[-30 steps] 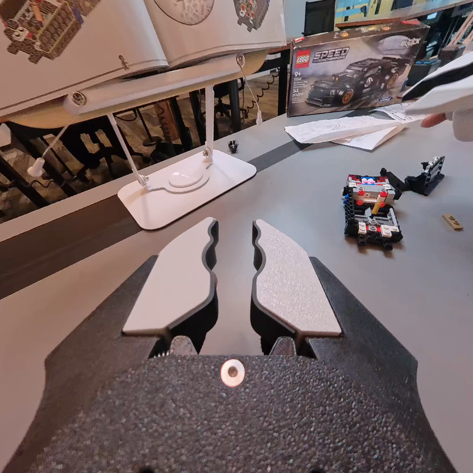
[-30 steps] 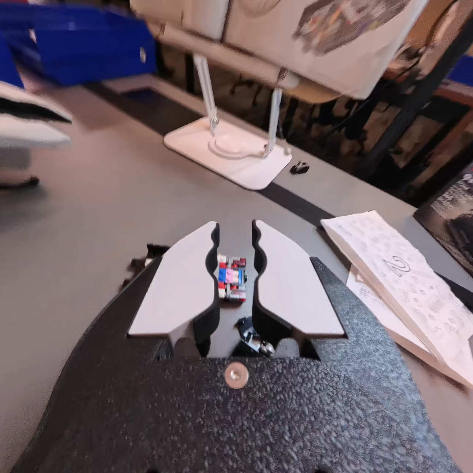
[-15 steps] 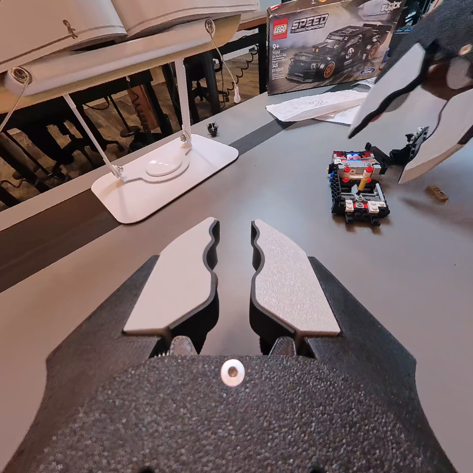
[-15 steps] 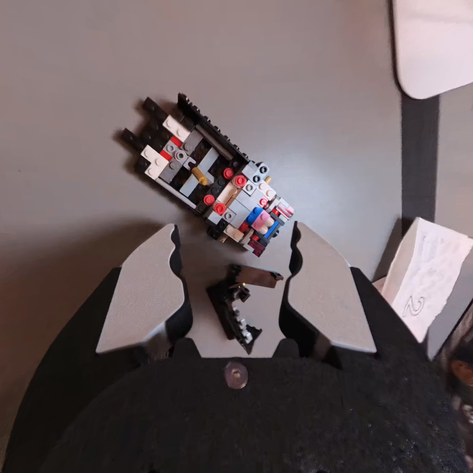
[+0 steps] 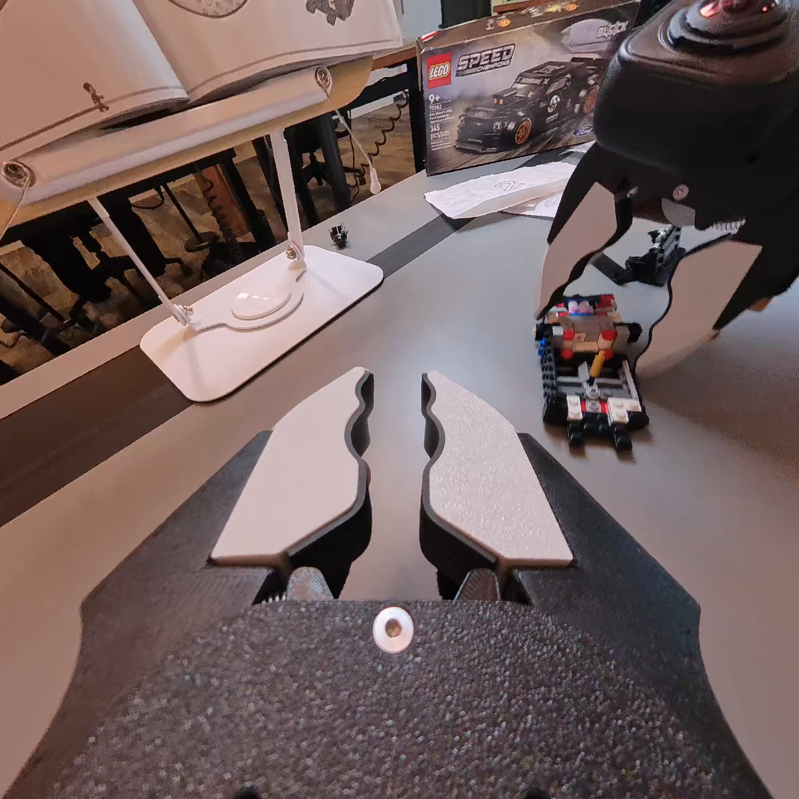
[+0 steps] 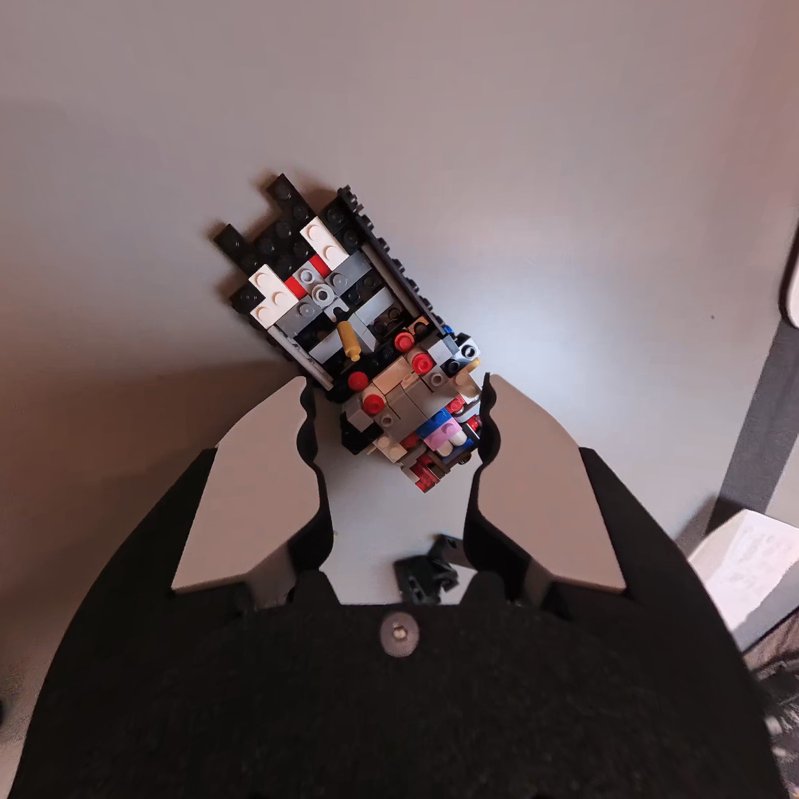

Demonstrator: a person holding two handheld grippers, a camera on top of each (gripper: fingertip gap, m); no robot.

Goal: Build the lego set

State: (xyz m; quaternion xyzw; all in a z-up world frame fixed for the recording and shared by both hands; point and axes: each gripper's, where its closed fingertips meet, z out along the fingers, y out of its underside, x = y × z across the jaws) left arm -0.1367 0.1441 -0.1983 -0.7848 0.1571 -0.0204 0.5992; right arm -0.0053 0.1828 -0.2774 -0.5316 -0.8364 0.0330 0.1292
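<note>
A partly built brick car chassis (image 5: 590,389), black with white, grey and red parts, lies flat on the grey table (image 5: 454,311). My right gripper (image 6: 395,380) is open and points down at it. Its two fingertips stand on either side of the end of the chassis (image 6: 328,294) that has red studs and blue and pink bricks, not clamped. The right gripper also shows in the left wrist view (image 5: 592,341), above that end. My left gripper (image 5: 397,380) is low over bare table left of the chassis. Its jaws are nearly together and hold nothing.
A small black brick sub-assembly (image 5: 653,259) lies behind the chassis, also between the right fingers' bases (image 6: 426,570). A white book stand (image 5: 259,320) holds an open booklet (image 5: 216,52). A boxed car set (image 5: 510,99), paper bags (image 5: 497,192) and a small black piece (image 5: 339,235) lie at the back. One gripper's finger ends stand about 15 cm off the other's.
My right gripper tipped downward, opened its jaws and came down around the chassis end. My left gripper kept its jaw gap and shifted slightly.
</note>
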